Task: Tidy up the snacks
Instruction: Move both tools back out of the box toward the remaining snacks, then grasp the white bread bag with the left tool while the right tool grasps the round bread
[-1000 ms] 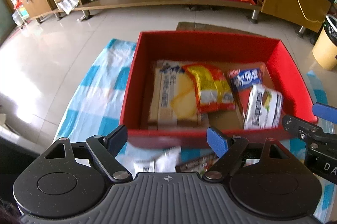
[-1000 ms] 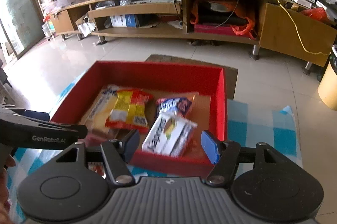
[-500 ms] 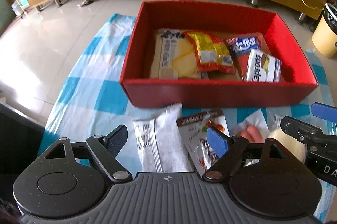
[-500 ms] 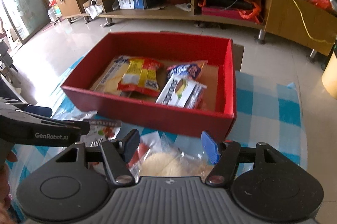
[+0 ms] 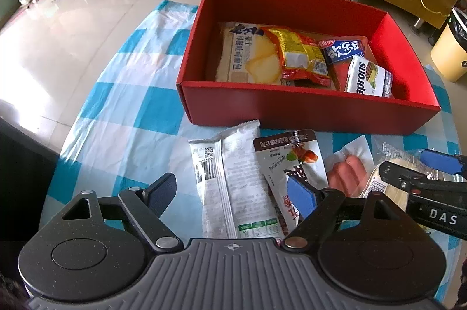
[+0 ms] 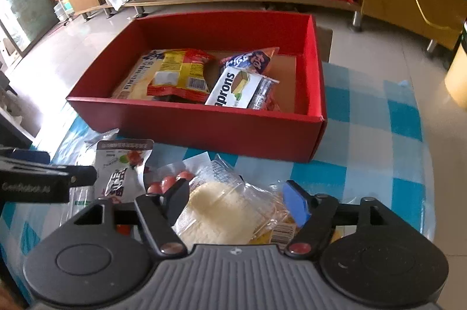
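On the blue-and-white checked cloth (image 5: 137,105), in front of the red cardboard box (image 5: 306,111) holding four snack packs, lie the loose ones. My left tongs (image 5: 232,193) gape apart over the white foil packet (image 5: 233,178). My right tongs (image 6: 238,200) gape apart around the clear bag of pale bread (image 6: 221,210), not clamped.
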A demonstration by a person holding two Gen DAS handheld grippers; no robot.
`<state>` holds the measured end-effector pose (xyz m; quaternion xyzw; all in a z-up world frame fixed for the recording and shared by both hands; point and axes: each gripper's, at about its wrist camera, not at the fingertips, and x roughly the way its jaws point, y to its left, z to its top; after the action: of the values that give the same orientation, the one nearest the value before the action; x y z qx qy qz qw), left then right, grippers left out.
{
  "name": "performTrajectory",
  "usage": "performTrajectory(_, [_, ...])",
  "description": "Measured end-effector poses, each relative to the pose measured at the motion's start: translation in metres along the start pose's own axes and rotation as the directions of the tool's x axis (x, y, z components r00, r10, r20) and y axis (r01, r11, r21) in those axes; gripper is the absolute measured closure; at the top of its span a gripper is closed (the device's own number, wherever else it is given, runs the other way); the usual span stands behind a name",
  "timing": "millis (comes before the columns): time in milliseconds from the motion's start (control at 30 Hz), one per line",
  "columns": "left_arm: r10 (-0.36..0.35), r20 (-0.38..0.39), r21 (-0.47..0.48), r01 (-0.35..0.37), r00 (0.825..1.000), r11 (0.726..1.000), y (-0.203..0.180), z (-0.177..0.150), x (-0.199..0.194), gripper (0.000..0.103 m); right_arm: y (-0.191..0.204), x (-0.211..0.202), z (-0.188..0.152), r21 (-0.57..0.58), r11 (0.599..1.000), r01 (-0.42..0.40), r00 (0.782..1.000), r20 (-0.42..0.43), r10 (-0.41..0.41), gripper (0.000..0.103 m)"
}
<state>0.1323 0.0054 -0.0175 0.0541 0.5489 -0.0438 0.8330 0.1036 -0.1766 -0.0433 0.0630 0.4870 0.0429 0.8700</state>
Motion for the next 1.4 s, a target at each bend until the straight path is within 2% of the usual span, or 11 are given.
performTrajectory(267, [-0.006, -0.021, -0.003, 0.006, 1.0, 1.0, 0.006, -0.001, 0.003, 0.015, 0.024, 0.004, -0.024, -0.085, 0.991, -0.101, 0.989, -0.12, 0.09, 0.034])
performTrajectory(567, [-0.01, -0.045, 0.01, 0.011, 0.999, 1.0, 0.004, -0.007, 0.007, 0.014, 0.041, -0.016, -0.071, -0.097, 0.988, -0.122, 0.98, -0.17, 0.104, 0.033])
performTrajectory(700, [0.002, -0.072, 0.014, -0.001, 0.997, 1.0, 0.003, -0.013, 0.017, 0.012, 0.046, -0.02, -0.082, -0.122, 0.985, -0.119, 0.978, -0.187, 0.095, 0.027])
performTrajectory(833, [-0.001, -0.102, -0.044, -0.003, 0.995, 0.999, 0.009, -0.011, 0.031, 0.01, 0.049, -0.017, -0.088, -0.133, 0.983, -0.126, 0.975, -0.201, 0.098, 0.023])
performTrajectory(1000, [-0.046, -0.122, -0.13, 0.031, 0.991, 0.991, 0.024, -0.008, 0.04, 0.008, 0.05, -0.018, -0.089, -0.148, 0.98, -0.133, 0.974, -0.203, 0.102, 0.022])
performTrajectory(1033, [-0.057, -0.123, -0.134, 0.04, 0.991, 0.99, 0.026, -0.008, 0.041, 0.011, 0.051, -0.017, -0.09, -0.158, 0.978, -0.138, 0.971, -0.214, 0.102, 0.019])
performTrajectory(1100, [-0.077, -0.121, -0.146, 0.059, 0.99, 0.987, 0.028, -0.009, 0.037, 0.024, 0.058, -0.009, -0.095, -0.196, 0.97, -0.145, 0.963, -0.251, 0.093, 0.012])
performTrajectory(1133, [-0.089, -0.122, -0.148, 0.071, 0.988, 0.986, 0.029, -0.01, 0.035, 0.036, 0.063, -0.009, -0.098, -0.221, 0.966, -0.136, 0.967, -0.242, 0.081, 0.01])
performTrajectory(1167, [-0.094, -0.122, -0.143, 0.077, 0.988, 0.987, 0.028, -0.011, 0.031, 0.04, 0.067, -0.008, -0.098, -0.24, 0.963, -0.124, 0.969, -0.236, 0.066, 0.01])
performTrajectory(1400, [-0.015, -0.146, -0.052, 0.008, 0.989, 0.999, 0.027, -0.032, 0.023, 0.048, 0.07, -0.012, -0.099, -0.239, 0.964, -0.12, 0.975, -0.211, 0.069, 0.029])
